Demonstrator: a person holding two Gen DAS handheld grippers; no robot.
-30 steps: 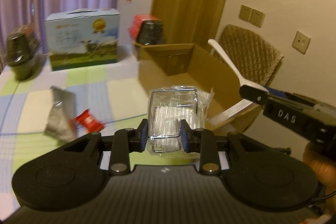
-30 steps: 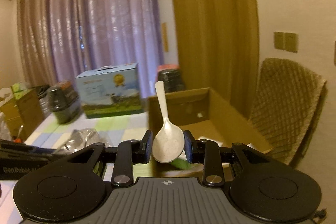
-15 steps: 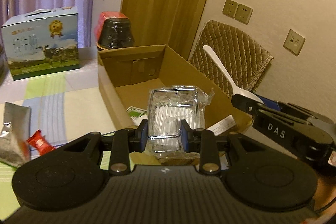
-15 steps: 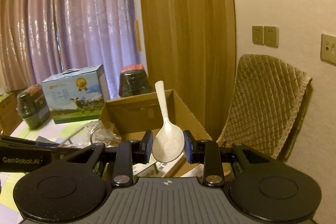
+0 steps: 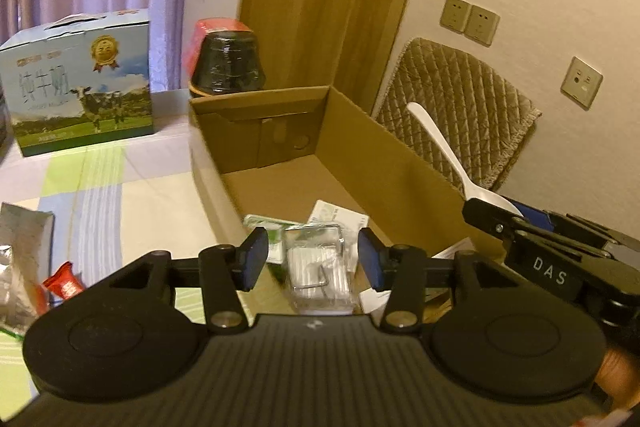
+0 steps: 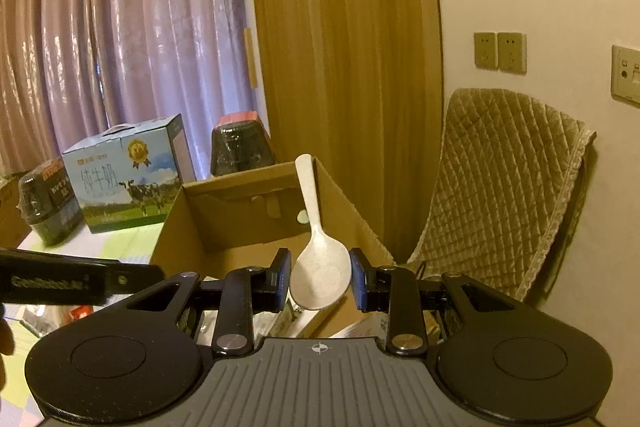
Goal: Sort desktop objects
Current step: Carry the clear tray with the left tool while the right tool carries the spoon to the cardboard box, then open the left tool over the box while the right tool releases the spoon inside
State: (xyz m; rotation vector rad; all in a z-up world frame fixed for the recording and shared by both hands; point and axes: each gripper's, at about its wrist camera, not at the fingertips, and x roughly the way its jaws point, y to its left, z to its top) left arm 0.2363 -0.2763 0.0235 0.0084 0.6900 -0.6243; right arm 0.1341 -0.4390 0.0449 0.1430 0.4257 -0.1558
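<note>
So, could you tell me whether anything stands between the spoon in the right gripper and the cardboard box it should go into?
Nothing visible does. The right gripper holds the white spoon by its bowl above the open cardboard box, which has no lid. Papers and a clear packet already lie at the box's near end, but much of the floor is bare.

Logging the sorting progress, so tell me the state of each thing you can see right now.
Left tongs: open, empty.
Right tongs: shut on spoon.
Spoon: held by its bowl, handle upward.
Plastic packet: lying in the box.
Cardboard box: open-topped.
Milk carton: upright, closed.
</note>
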